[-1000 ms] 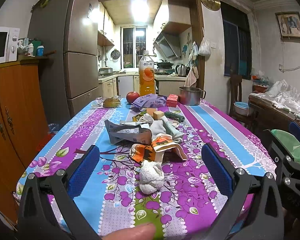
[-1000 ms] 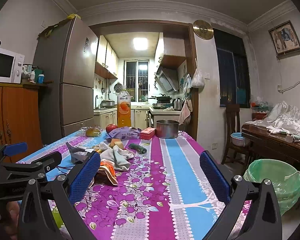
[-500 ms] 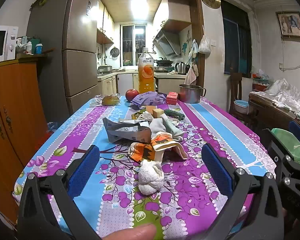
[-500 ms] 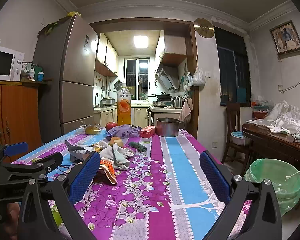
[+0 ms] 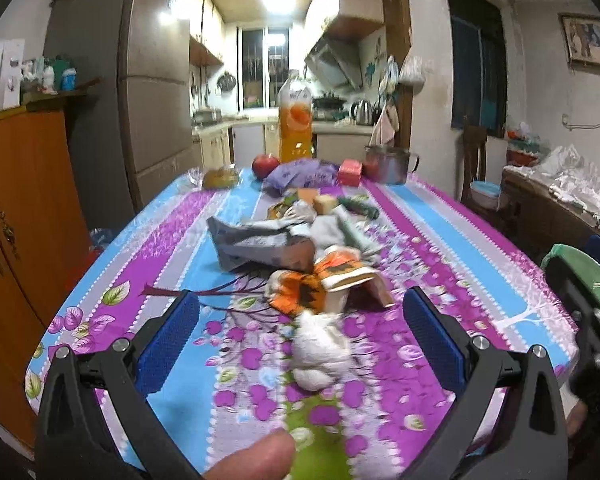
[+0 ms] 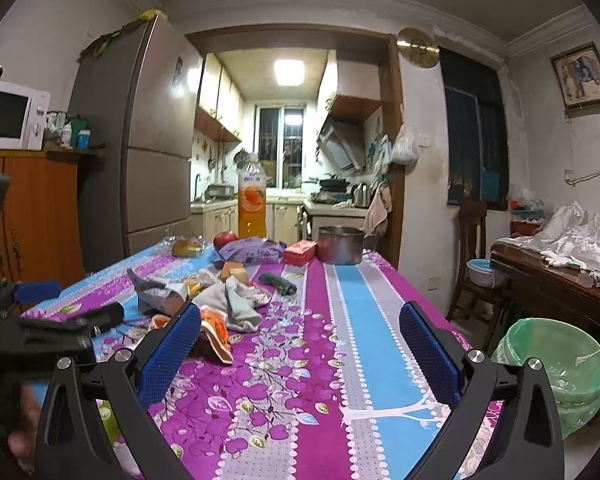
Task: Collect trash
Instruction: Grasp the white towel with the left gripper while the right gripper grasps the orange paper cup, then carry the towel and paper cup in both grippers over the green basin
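While both claws hang over the near end of the purple, blue and white floral tablecloth [image 5: 188,240], neither holds anything. Left gripper [image 5: 300,340]: blue-padded fingers [image 5: 168,344] spread wide, crumpled white tissue ball [image 5: 318,350] lying on the cloth between them in the left wrist view, untouched; view slightly blurred. Right gripper [image 6: 300,344]: fingers likewise spread wide, bare cloth between them.

Trash pile sits mid-table beyond the tissue: orange-and-white crumpled wrapper [image 5: 320,284] just behind it, then a grey flattened paper bag [image 5: 260,244] and a pale grey-white rag [image 5: 332,228]. Small dark green wrapper [image 6: 278,283] lies to the pile's right.

Far end of table: tall orange juice bottle [image 5: 296,120], red apple [image 5: 265,165], purple plastic bag [image 5: 300,174], red box [image 5: 350,172], steel pot [image 5: 388,164].

Green-lined waste bin [image 6: 556,368] stands on the floor off the table's right side, well apart from the trash pile.
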`<state>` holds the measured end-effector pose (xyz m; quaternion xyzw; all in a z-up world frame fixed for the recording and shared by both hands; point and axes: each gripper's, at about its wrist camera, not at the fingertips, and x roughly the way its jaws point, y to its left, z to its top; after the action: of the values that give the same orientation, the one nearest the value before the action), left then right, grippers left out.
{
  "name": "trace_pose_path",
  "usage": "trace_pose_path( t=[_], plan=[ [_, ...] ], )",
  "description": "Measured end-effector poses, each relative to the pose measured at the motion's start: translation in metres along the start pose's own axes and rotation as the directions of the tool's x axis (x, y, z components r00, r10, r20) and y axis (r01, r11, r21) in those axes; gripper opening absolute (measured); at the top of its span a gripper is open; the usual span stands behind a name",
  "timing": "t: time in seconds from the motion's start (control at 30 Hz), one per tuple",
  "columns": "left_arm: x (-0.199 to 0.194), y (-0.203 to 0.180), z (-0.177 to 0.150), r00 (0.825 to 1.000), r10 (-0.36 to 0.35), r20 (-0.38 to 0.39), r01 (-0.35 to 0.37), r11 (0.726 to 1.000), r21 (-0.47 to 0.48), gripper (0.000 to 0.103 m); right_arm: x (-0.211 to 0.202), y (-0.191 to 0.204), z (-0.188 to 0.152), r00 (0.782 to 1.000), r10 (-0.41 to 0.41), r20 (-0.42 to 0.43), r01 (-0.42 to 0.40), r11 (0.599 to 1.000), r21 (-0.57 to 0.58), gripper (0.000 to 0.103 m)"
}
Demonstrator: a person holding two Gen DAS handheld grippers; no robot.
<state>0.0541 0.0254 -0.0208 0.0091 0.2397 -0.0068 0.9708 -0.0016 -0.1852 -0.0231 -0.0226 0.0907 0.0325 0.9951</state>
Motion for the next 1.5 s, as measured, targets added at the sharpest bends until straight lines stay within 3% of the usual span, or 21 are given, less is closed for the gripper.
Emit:
trace_pose_path(
  t=[0.1,0.17,0.23,0.3,0.47,0.6,0.73,0.77,0.87,0.93,1.0,1.17,1.37,1.47,1.5],
  plan=[
    [0.016,0.028,0.002,0.997,0.022,-0.079,-0.025,0.999,-0.039,0.098,0.013,-0.005,0.000,0.995,0.065,-0.072,-0.066,0.998,-0.007,0.099],
    [0.032,0.050,-0.001,0.986,-0.028,-0.162,0.010,0.994,-0.108,0.098,0.026,-0.008,-0.004,0.983,0.131,-0.132,-0.130,0.991,0.011,0.099],
    [0.039,0.056,-0.007,0.981,-0.043,-0.189,0.024,0.995,-0.098,0.098,0.036,-0.010,-0.008,0.968,0.183,-0.175,-0.181,0.983,0.029,0.099],
    [0.044,0.051,-0.015,0.967,-0.115,-0.226,0.102,0.992,-0.068,0.098,0.046,-0.011,-0.013,0.945,0.243,-0.218,-0.236,0.970,0.059,0.099],
    [0.059,0.024,-0.029,0.920,-0.257,-0.294,0.256,0.966,-0.043,0.081,0.073,-0.007,-0.029,0.898,0.335,-0.287,-0.312,0.942,0.122,0.099],
    [0.076,0.011,-0.034,0.904,-0.278,-0.326,0.278,0.959,-0.046,0.066,0.086,-0.002,-0.035,0.865,0.395,-0.311,-0.356,0.918,0.174,0.099],
    [0.091,0.005,-0.033,0.888,-0.292,-0.354,0.288,0.955,-0.066,0.040,0.103,0.002,-0.036,0.818,0.469,-0.332,-0.409,0.881,0.236,0.097],
    [0.093,0.004,-0.035,0.884,-0.293,-0.363,0.289,0.955,-0.067,0.040,0.105,0.002,-0.035,0.808,0.483,-0.338,-0.419,0.874,0.248,0.096],
    [0.092,0.006,-0.035,0.888,-0.294,-0.354,0.287,0.955,-0.072,0.037,0.121,0.016,-0.029,0.773,0.518,-0.366,-0.462,0.855,0.234,0.081],
    [0.089,0.013,-0.033,0.899,-0.277,-0.340,0.267,0.961,-0.078,0.037,0.132,0.030,-0.025,0.756,0.518,-0.400,-0.485,0.854,0.190,0.060],
    [0.087,0.023,-0.030,0.907,-0.270,-0.325,0.253,0.963,-0.094,0.037,0.143,0.039,-0.020,0.754,0.495,-0.432,-0.487,0.862,0.139,0.052],
    [0.091,0.033,-0.027,0.908,-0.270,-0.321,0.247,0.963,-0.111,0.037,0.181,0.067,-0.014,0.757,0.376,-0.535,-0.454,0.891,-0.016,0.052],
    [0.101,0.033,-0.027,0.901,-0.284,-0.329,0.256,0.958,-0.125,0.037,0.204,0.085,-0.018,0.755,0.319,-0.573,-0.449,0.889,-0.097,0.051],
    [0.104,0.033,-0.026,0.902,-0.282,-0.327,0.254,0.959,-0.126,0.036,0.209,0.091,-0.018,0.764,0.309,-0.567,-0.445,0.888,-0.115,0.040],
    [0.105,0.033,-0.026,0.903,-0.281,-0.326,0.253,0.959,-0.127,0.036,0.210,0.091,-0.018,0.765,0.311,-0.564,-0.446,0.888,-0.115,0.027]
  ],
)
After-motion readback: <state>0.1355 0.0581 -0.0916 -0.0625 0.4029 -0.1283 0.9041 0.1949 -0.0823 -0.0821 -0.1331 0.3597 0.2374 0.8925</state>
